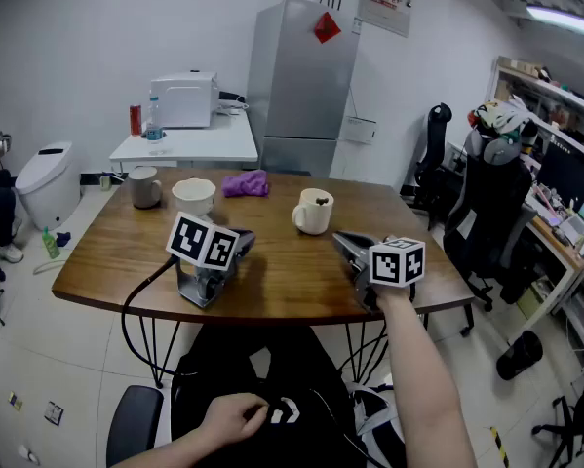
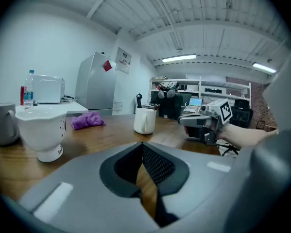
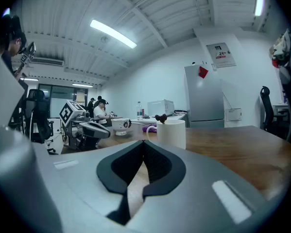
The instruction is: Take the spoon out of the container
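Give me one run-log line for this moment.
left claw: shut, empty, set on table | right claw: shut, empty | spoon: in white mug, untouched

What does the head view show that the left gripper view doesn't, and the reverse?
Head view only: the left hand-held gripper lying unheld on the table, and the person's left hand down in the lap. Left gripper view only: its own jaws, closed on nothing. Both: white mug, purple cloth, white bowl, right hand-held gripper.

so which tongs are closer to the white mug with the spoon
Right. The right tongs sit just right of the white mug; the left tongs rest farther off, to its left.
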Motion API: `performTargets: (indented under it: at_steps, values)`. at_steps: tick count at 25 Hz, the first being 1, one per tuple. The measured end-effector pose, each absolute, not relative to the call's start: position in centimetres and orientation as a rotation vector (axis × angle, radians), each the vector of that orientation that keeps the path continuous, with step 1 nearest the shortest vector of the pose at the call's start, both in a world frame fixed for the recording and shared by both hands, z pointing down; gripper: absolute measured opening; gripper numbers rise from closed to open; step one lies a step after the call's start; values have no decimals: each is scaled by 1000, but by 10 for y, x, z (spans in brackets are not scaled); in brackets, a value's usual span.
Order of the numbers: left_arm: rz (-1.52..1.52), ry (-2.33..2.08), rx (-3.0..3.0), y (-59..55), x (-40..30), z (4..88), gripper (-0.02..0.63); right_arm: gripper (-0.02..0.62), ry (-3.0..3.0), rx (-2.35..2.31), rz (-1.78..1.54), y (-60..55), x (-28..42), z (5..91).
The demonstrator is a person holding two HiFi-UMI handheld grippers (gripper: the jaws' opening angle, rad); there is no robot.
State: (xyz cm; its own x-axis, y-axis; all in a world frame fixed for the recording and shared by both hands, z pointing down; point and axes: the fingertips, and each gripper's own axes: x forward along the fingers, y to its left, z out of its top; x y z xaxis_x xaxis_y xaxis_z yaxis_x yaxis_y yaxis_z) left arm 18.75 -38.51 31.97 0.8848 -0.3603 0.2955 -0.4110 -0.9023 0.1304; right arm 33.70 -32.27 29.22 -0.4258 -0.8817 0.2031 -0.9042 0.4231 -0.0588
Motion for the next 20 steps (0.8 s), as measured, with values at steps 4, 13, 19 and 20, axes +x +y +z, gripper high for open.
performTargets:
  at_steps: [4, 13, 19, 20]
  values:
    - [429, -560, 2880, -383, 192, 321, 12, 3, -2516, 1655, 246, -317, 344, 297]
    - [436, -555, 2885, -383, 193, 320, 12, 7, -2476, 1682, 235, -323, 347, 289]
    - [434, -558, 2885, -383, 193, 319, 12, 41, -2344, 1655, 101, -339, 346, 272]
    - [434, -558, 2884, -383, 194, 319, 12, 41, -2305, 1653, 68, -342, 347, 270]
